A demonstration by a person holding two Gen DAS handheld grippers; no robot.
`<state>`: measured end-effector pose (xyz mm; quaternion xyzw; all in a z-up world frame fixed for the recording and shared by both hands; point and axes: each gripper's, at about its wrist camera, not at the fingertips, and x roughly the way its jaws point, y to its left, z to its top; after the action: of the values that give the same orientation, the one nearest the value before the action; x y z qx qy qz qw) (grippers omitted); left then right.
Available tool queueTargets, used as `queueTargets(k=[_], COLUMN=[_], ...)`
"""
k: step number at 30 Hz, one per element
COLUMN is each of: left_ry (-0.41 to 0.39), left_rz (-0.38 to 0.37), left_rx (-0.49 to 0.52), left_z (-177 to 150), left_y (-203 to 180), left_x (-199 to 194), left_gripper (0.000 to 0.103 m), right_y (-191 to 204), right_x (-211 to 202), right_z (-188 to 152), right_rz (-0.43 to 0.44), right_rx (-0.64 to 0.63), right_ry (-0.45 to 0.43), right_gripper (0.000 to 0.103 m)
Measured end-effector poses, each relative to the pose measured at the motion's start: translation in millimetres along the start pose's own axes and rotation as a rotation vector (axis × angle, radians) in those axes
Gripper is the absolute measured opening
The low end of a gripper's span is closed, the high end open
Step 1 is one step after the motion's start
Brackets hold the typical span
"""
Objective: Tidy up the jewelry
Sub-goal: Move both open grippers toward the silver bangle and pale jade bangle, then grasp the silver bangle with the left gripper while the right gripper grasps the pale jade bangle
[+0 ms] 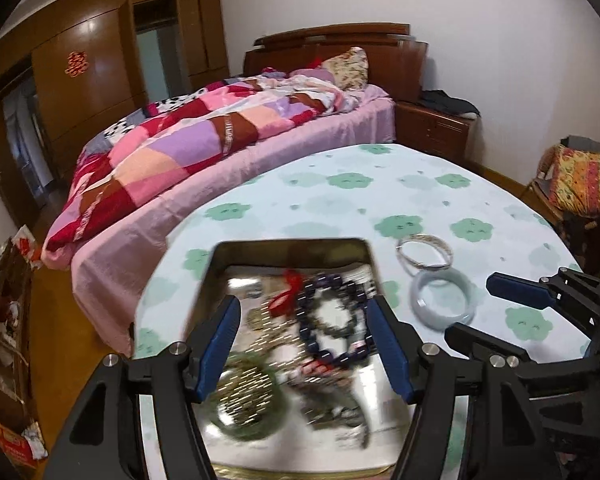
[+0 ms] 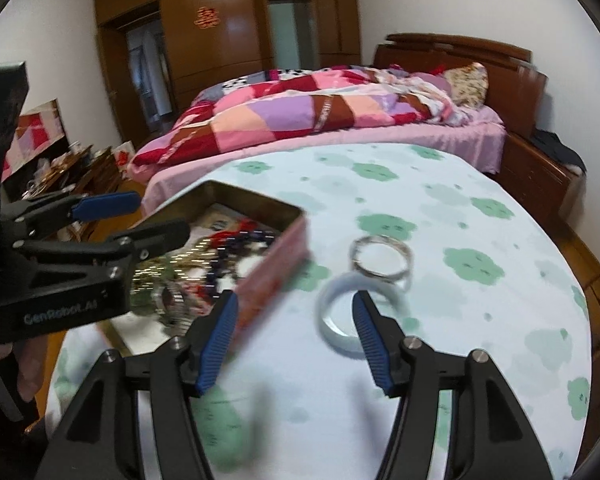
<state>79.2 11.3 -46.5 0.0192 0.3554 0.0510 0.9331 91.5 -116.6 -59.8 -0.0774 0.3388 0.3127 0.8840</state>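
Both pairs of jaws stand spread wide with nothing between them. Your left gripper [image 1: 304, 344] hangs over the open tin [image 1: 288, 245], its blue pads flanking the tangle inside: a dark bead bracelet [image 1: 332, 320], a red ribbon [image 1: 288, 292] and a green bangle [image 1: 244, 404] at 7 o'clock in that view. Your right gripper [image 2: 294, 340] hovers over the flowered tablecloth [image 2: 480, 240]. Its right pad crosses the near rim of the pale bangle [image 2: 340, 312], and the silver bracelet [image 2: 382, 258] lies just beyond, at 12 o'clock from the bangle, seemingly overlapping it.

Watch these risks:
- The left pad of your right gripper sits very near the tin's pink side wall. Closing or sliding toward 9 o'clock could shove the tin or tip it.
- The pale bangle looks smooth and hard. Pinching only its rim may let it squirt out and roll toward the table edge.
- Lifting it could drag the silver bracelet along.
- Your left gripper could snag the beads if it closes low in the tangle.
- Both views are blurred, so slow down before closing.
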Motion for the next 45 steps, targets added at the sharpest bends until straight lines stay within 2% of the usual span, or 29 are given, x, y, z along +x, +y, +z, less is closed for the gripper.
queueTargets(k=[5,8,15,21,22,25,39,45], left_ry=[0.017,0.028,0.039,0.047,0.049,0.048,0.055,0.099], left_rz=[-0.011,-0.027,-0.037,-0.047,-0.051,-0.067,-0.143,-0.159], left_rx=[0.013,0.007,0.013,0.021,0.023,0.032,0.097,0.079], left_z=[6.9,11.4,17.7,20.2,20.8,23.0,33.3,38.5], left_y=[-18.8,-25.8,-35.0,-39.9,-41.1,-46.3,-94.6,-113.1], left_x=[18.4,27.2,36.8,40.7,41.3,42.0,55.1,75.6], left_gripper=[0.066,0.066,0.066,0.066,0.066,0.066,0.066,0.066], right_y=[-31.8,-48.3,-57.1,-57.3,-57.1,-58.7,-105.7,-108.5], right_x=[2.5,11.6,33.7,53.1,51.6,45.6,16.7,17.8], right_z=[-3.0,-2.8,3.3,0.0,-0.3,-4.1,-18.8,-18.2], right_rz=[-0.071,-0.111,-0.132,-0.138,-0.135,-0.162,-0.329,-0.325], right_rx=[0.064,0.092,0.087,0.056,0.049,0.024,0.083,0.09], right_ry=[0.022,0.064,0.135,0.211,0.21,0.215,0.209,0.215], right_gripper=[0.062,0.062,0.06,0.03,0.018,0.012,0.012,0.014])
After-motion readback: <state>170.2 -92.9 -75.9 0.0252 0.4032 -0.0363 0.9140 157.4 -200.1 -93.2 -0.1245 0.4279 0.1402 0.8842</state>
